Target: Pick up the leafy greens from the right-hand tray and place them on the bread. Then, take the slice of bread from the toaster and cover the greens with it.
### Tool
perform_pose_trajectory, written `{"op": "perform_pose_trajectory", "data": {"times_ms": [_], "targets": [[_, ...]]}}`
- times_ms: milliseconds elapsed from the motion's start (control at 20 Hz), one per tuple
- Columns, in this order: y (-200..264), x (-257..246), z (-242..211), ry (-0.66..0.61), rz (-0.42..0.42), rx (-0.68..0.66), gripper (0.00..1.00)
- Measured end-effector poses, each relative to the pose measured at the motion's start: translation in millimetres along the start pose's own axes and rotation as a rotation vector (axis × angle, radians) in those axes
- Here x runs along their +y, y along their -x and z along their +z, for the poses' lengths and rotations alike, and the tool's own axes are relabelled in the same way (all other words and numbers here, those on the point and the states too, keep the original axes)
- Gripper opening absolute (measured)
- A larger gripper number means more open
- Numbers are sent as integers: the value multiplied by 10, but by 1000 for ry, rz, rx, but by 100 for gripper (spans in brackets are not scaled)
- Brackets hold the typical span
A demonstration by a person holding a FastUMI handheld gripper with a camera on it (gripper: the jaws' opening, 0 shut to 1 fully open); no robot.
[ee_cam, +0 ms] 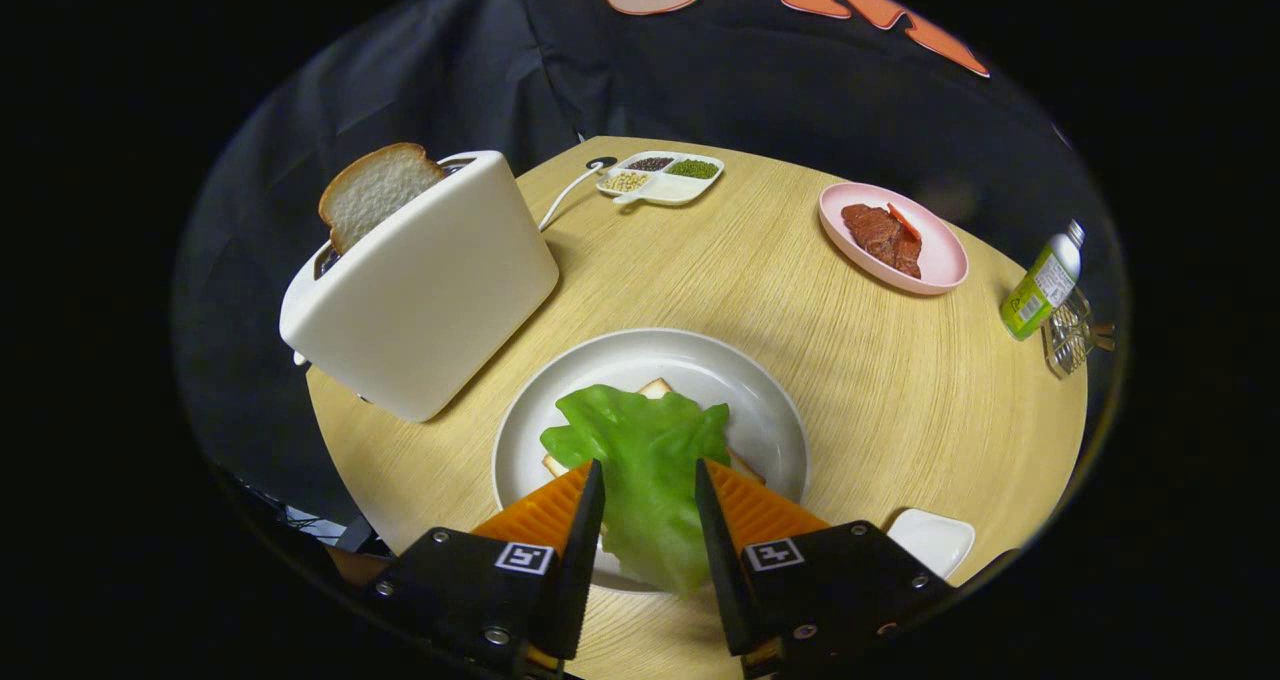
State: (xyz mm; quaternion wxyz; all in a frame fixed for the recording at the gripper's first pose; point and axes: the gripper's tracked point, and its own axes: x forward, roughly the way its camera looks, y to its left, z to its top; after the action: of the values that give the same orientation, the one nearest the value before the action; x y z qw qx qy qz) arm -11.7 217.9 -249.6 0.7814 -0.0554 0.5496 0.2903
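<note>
In the gripper view we see the gripper [650,480] with its jaws partly open, the greens [645,460] hanging between the fingers; whether both press on the leaf, we cannot tell. The greens drape over the bread [655,389] on the white plate [770,410]. The toaster [420,280] holds a slice [375,192] beyond, on the table [900,380].

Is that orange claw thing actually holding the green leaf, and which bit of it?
It cannot be told for sure. The leafy greens lie between the gripper fingers, near end between them, far end over the bread on the plate. Gaps show beside both fingers.
</note>
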Motion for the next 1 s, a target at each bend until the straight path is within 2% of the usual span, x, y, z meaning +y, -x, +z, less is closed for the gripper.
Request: {"op": "perform_pose_trajectory", "data": {"times_ms": [150,450,650,850,1000], "targets": [[109,55,150,-6,-5,-35,69],[462,383,593,-38,33,-89,75],[795,792,1084,-99,84,-101,81],[830,1249,1475,-177,121,-42,82],[686,1484,1656,-208,113,26,82]]}}
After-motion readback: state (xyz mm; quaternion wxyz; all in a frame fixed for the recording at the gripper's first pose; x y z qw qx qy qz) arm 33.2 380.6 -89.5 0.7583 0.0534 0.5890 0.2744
